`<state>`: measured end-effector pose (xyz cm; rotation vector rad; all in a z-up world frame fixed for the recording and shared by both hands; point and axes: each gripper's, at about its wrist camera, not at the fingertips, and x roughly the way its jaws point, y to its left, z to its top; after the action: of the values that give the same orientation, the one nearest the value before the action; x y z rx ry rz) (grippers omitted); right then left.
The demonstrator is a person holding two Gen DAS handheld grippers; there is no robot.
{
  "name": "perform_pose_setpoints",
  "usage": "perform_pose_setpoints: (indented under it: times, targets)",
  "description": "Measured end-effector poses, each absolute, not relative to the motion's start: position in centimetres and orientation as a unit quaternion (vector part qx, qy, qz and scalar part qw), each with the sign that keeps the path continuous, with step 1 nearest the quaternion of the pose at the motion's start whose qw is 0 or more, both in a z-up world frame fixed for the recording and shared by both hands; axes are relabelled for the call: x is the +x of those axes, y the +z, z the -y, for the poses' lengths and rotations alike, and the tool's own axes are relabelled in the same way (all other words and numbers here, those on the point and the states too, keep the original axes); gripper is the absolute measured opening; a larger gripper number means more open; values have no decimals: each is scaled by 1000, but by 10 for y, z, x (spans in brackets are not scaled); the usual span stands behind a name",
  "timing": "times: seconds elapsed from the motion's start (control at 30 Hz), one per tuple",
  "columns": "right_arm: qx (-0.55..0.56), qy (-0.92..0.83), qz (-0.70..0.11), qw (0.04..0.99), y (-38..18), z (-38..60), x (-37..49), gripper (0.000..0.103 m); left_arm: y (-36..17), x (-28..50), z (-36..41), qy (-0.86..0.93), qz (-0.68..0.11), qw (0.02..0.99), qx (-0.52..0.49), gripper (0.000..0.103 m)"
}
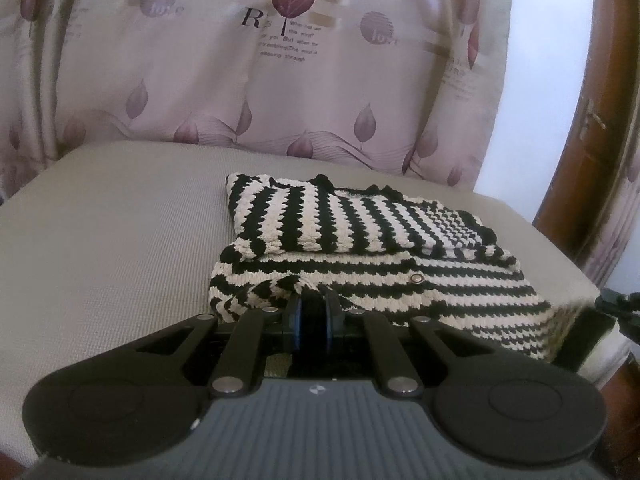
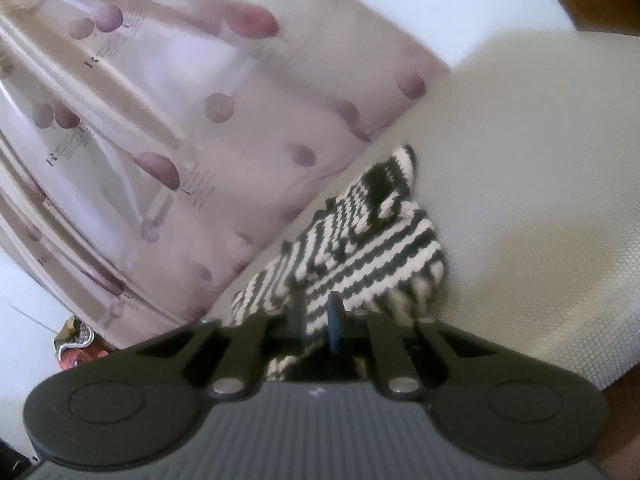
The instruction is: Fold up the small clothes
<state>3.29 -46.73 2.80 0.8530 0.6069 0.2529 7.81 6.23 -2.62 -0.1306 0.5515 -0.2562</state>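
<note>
A black-and-cream striped knit garment [image 1: 360, 248] lies partly folded on a beige woven cushion [image 1: 112, 248], with its upper part doubled over the lower part. A small metal button [image 1: 417, 278] shows on the lower layer. My left gripper [image 1: 314, 300] is shut on a bunched bit of the garment's near edge. In the blurred right wrist view the same striped garment [image 2: 360, 248] lies along the cushion's edge. There my right gripper [image 2: 317, 312] is shut on the knit, with striped fabric pinched between its fingers.
A pale curtain [image 1: 248, 72] printed with purple leaves hangs close behind the cushion. A brown wooden door frame [image 1: 592, 128] stands at the right. The cushion's right edge [image 1: 584, 280] drops off near the garment. A patterned object [image 2: 76, 344] sits low beside the curtain [image 2: 160, 128].
</note>
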Motion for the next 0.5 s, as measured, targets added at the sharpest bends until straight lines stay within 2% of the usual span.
perform_pose_setpoints:
  times: [0.17, 0.37, 0.43, 0.47, 0.5]
  targets:
    - [381, 104, -314, 864, 23, 470, 31, 12, -29, 78, -60, -127, -275, 951, -57, 12]
    - [295, 69, -363, 881, 13, 463, 30, 15, -36, 79, -65, -125, -284, 948, -68, 12]
    - [264, 59, -384, 883, 7, 457, 30, 29, -38, 79, -66, -124, -287, 947, -68, 12]
    - [252, 56, -393, 883, 2, 454, 30, 43, -39, 79, -67, -125, -288, 947, -69, 12]
    - [249, 59, -396, 882, -1, 451, 29, 50, -40, 80, -68, -125, -289, 946, -71, 12]
